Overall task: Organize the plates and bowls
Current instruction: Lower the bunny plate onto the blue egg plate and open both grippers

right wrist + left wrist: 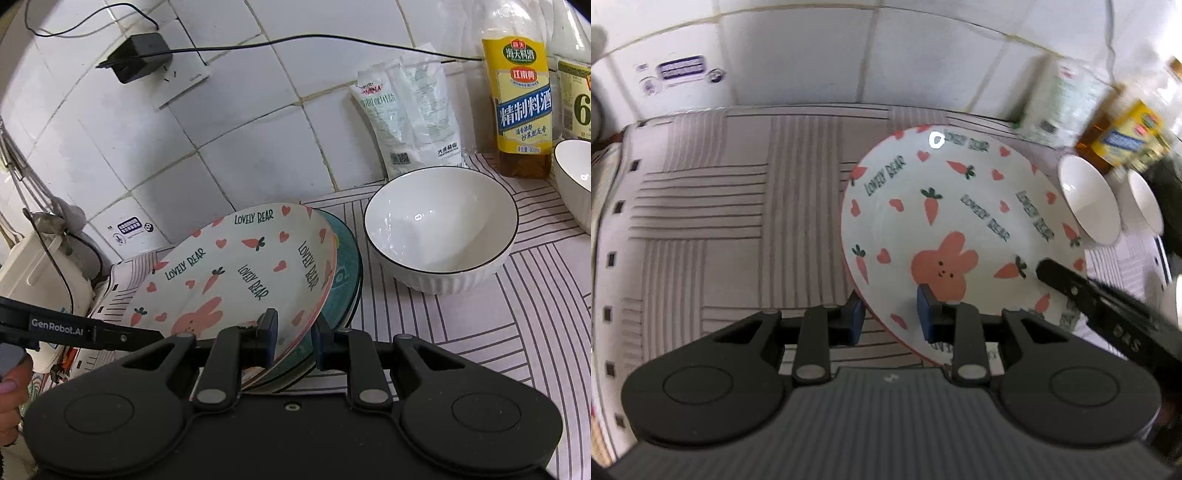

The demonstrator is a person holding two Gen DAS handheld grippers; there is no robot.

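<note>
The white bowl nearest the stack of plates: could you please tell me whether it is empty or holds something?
Empty. In the right wrist view the white bowl stands upright on the striped mat, and its glossy inside shows only bare white.

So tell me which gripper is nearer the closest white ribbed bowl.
Right. The right gripper grips the plates beside the white ribbed bowl; the left gripper holds their far edge.

We read "LOVELY BEAR" on the rabbit plate (236, 266), "GenRobot.AI" on the left gripper (55, 326), and "精制料酒" on the yellow-labelled bottle (522, 107).

A black charger (138, 57) plugs into the tiled wall (229, 155); a yellow-labelled bottle (522, 99) and white packets (413, 110) stand below.
</note>
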